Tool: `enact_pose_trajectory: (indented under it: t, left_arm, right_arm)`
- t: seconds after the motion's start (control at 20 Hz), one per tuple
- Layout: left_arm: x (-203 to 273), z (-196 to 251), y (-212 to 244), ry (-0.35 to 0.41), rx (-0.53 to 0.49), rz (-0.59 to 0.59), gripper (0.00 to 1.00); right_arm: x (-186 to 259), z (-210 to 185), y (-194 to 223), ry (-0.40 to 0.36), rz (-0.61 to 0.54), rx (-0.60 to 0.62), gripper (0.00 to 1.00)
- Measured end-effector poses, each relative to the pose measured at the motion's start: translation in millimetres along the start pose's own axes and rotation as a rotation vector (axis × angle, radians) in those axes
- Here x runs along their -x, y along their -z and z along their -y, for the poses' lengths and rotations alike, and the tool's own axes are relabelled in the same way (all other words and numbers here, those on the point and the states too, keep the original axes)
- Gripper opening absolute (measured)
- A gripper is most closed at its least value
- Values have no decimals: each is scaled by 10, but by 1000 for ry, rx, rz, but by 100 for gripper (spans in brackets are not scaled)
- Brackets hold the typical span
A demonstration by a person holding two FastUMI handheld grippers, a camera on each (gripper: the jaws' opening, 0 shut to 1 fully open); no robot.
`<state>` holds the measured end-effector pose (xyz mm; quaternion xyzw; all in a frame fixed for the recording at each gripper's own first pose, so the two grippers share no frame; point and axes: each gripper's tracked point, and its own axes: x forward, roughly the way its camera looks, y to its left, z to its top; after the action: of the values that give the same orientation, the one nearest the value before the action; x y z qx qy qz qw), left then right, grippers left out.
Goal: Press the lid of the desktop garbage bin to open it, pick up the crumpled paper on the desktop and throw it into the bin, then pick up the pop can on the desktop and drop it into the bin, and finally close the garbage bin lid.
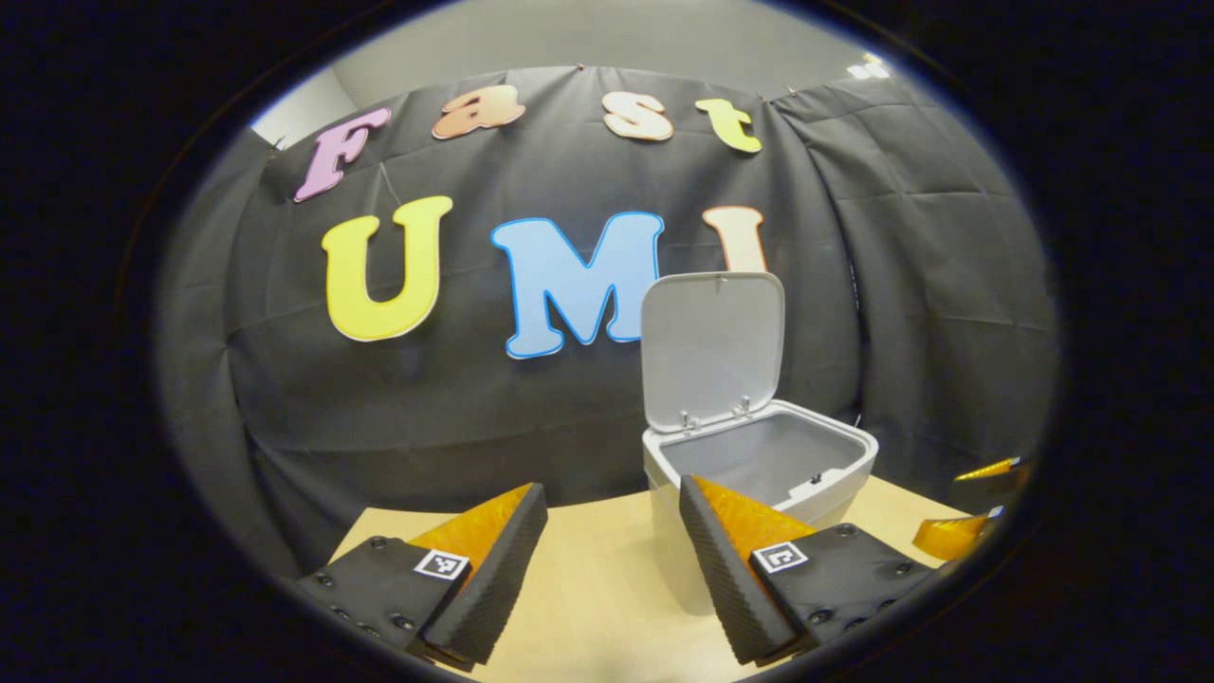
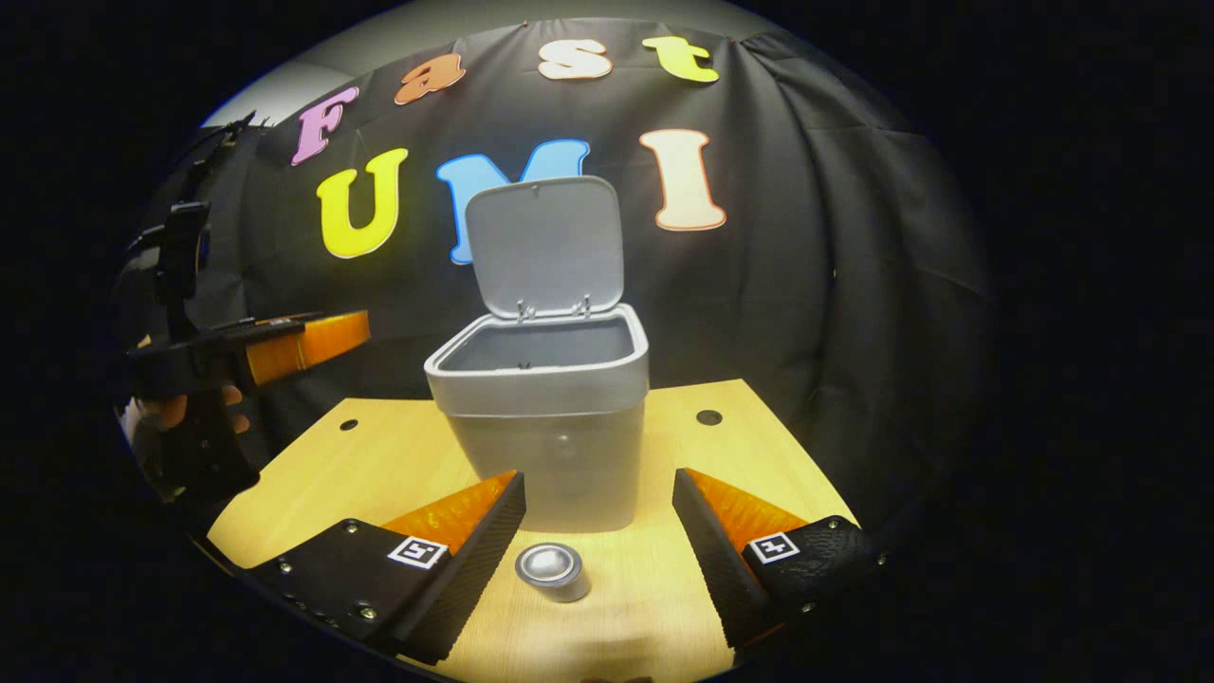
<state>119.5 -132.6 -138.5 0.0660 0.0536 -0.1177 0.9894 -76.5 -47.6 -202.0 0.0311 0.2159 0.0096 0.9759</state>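
1. In the right gripper view the garbage bin is seen standing on the wooden surface, with its lid raised upright at the back edge.
2. The bin's inside is seen only in part, as bare grey wall; whether the crumpled paper lies within cannot be told.
3. The pop can is seen upright at 6 o'clock of the bin, just in front of it, its lower part hard to make out.
4. The right tongs are held wide, flanking the can without touching it.
5. The left tongs are held wide and empty, the bin at their 1 o'clock, its lower body partly hidden behind one finger.
6. At 9 o'clock in the right gripper view the left tongs are cut off at the edge, with a hand dimly seen on them.
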Motion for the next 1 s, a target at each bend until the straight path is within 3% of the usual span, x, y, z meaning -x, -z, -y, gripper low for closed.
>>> enact_pose_trajectory:
  t: [0.2,0.55,1.0]
  left_arm:
    - [201,-282,29,-50,13,-6,93]
    - [503,-735,116,-142,43,-19,96]
    - [857,-1147,224,-240,74,-39,96]
  right_arm:
    - [-184,-181,270,-43,-69,36,99]
    - [-434,-335,700,-97,-176,75,100]
    - [-605,-362,1177,-105,-295,88,100]
